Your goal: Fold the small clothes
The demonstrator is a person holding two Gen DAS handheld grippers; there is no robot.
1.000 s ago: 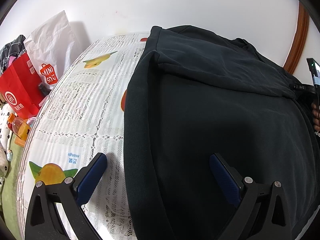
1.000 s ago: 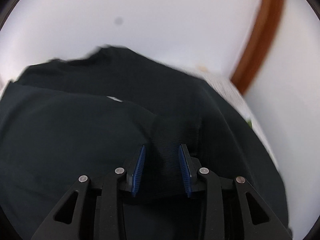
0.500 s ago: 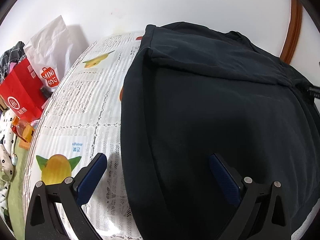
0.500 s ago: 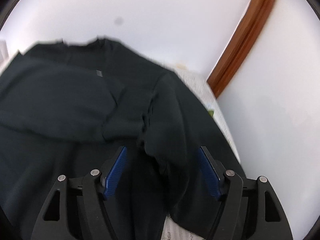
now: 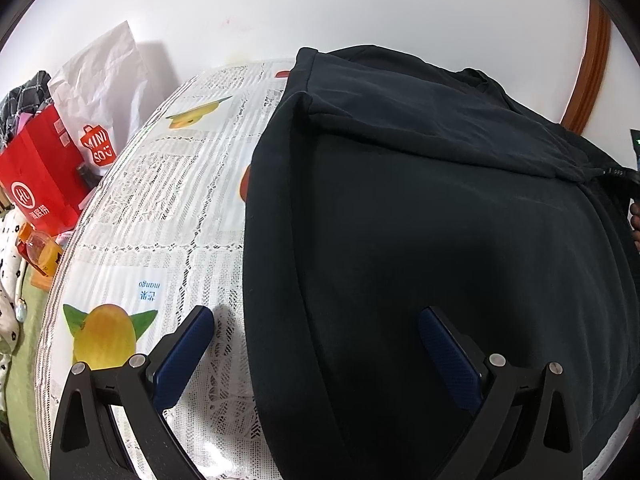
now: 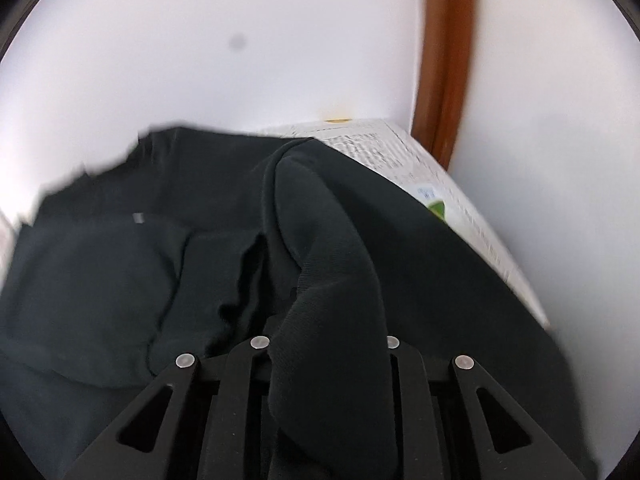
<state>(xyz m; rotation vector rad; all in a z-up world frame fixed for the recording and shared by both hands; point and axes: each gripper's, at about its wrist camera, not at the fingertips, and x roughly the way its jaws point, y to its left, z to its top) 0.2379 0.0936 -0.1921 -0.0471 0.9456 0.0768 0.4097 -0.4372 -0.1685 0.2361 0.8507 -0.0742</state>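
Observation:
A black garment (image 5: 440,216) lies spread on a table with a white lace cloth (image 5: 160,200), its far part folded over. My left gripper (image 5: 316,340) is open above the garment's near left edge, one finger over the cloth, one over the fabric. In the right wrist view the same garment (image 6: 120,280) fills the lower half. My right gripper (image 6: 326,340) is shut on a raised fold of its right side (image 6: 328,264); the fabric covers the fingertips.
A red paper bag (image 5: 36,184) and a white Miniso bag (image 5: 104,92) stand left of the table against the white wall. A brown wooden door frame (image 6: 444,60) runs up at the right. Orange bottles (image 5: 38,248) lie at the left edge.
My right gripper was shut on the fabric, opened half a second ago, and has now closed on a fold of the garment's right side. The left gripper has barely moved and stays open.

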